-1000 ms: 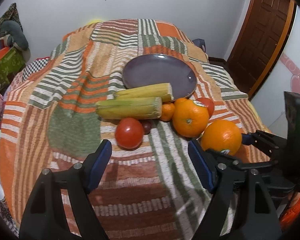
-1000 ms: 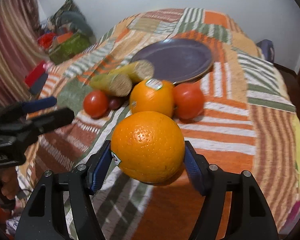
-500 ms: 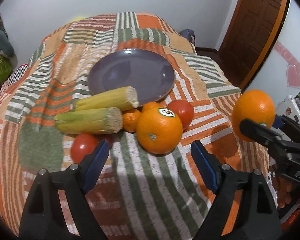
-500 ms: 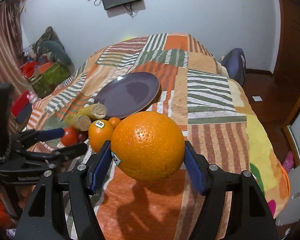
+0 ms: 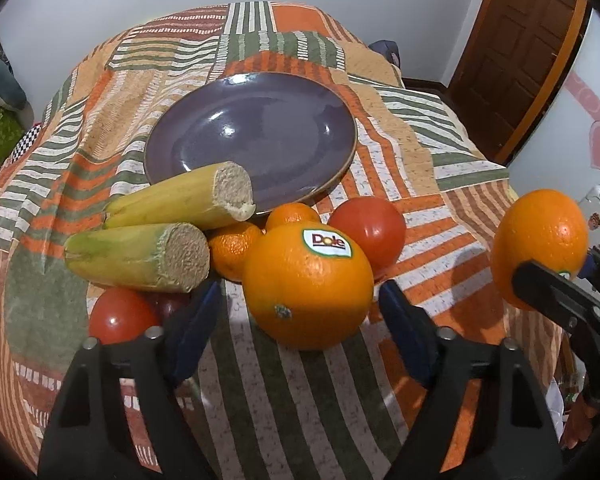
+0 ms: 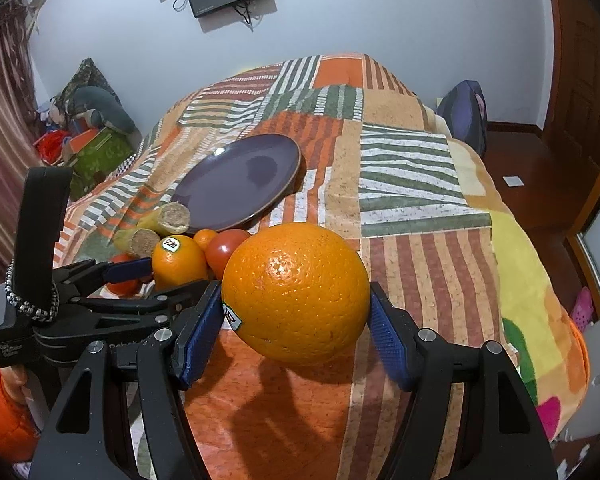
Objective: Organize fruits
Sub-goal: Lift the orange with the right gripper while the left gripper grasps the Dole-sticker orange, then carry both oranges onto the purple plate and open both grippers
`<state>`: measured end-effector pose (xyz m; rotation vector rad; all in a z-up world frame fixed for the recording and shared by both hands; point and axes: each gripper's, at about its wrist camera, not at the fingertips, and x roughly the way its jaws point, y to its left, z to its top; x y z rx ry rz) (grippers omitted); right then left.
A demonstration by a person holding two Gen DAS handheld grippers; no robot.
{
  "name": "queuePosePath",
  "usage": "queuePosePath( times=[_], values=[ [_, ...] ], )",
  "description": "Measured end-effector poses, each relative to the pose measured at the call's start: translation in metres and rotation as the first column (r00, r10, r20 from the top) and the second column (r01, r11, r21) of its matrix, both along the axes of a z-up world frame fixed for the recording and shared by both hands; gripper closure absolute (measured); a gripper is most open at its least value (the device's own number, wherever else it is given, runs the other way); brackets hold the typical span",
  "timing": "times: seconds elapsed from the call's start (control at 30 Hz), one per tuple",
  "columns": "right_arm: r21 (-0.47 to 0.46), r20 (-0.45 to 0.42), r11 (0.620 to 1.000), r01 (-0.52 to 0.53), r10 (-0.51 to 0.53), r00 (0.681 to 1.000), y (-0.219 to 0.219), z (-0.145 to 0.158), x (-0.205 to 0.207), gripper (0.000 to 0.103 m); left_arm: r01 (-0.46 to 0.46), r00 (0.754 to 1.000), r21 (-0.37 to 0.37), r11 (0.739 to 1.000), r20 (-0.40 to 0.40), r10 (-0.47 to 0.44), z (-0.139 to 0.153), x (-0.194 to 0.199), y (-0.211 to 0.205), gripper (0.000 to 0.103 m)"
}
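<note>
While closing around the stickered orange [image 5: 308,288] on the striped blanket [image 5: 300,400], left gripper [image 5: 300,320] — pads not yet touching. Right gripper [image 6: 296,328] — clamped tight on the big orange [image 6: 296,292], up above the blanket. Near the purple plate [image 5: 260,120]: two corn cobs [image 5: 140,256], tomatoes [image 5: 366,232], small oranges [image 5: 234,250].
</note>
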<state>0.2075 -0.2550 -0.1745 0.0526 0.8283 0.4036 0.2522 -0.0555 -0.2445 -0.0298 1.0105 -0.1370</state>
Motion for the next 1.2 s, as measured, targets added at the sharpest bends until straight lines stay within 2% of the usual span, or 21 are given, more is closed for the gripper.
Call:
queuePosePath(
  times=[0.07,0.23,0.37,0.5,0.73,0.93,1.2],
  values=[
    [-0.001,-0.003,1.0,-0.002,0.002,1.0,-0.001,-0.001,0.003,0.037,0.015,1.0,-0.01,1.0,0.007,-0.015,0.0,0.0,-0.002,0.039],
    [0.006,-0.002,1.0,-0.007,0.007,1.0,-0.001,0.0,0.003,0.037,0.024,0.999,0.027,0.999,0.028,-0.025,0.002,-0.004,-0.007,0.04],
    [0.01,-0.004,1.0,-0.007,0.007,1.0,0.0,0.001,0.004,0.037,0.036,0.999,-0.005,0.999,0.024,-0.035,0.008,-0.008,-0.005,0.04],
    [0.017,0.004,1.0,-0.005,0.005,1.0,0.0,0.005,0.004,0.037,0.035,0.998,-0.007,0.999,0.051,-0.034,0.021,-0.015,-0.002,0.04],
    [0.028,0.05,1.0,-0.008,0.007,0.999,0.006,0.021,0.006,0.037,0.019,0.991,-0.018,1.0,0.131,-0.017,0.057,-0.027,0.012,0.04],
    [0.028,0.108,0.999,-0.017,0.014,0.994,0.015,0.04,0.011,0.037,-0.009,0.975,-0.011,1.0,0.222,0.011,0.092,-0.032,0.029,0.04],
    [0.024,0.198,1.0,-0.019,0.014,0.98,0.027,0.063,0.021,0.037,-0.041,0.954,-0.011,0.999,0.296,0.042,0.124,-0.025,0.049,0.04]
  ],
)
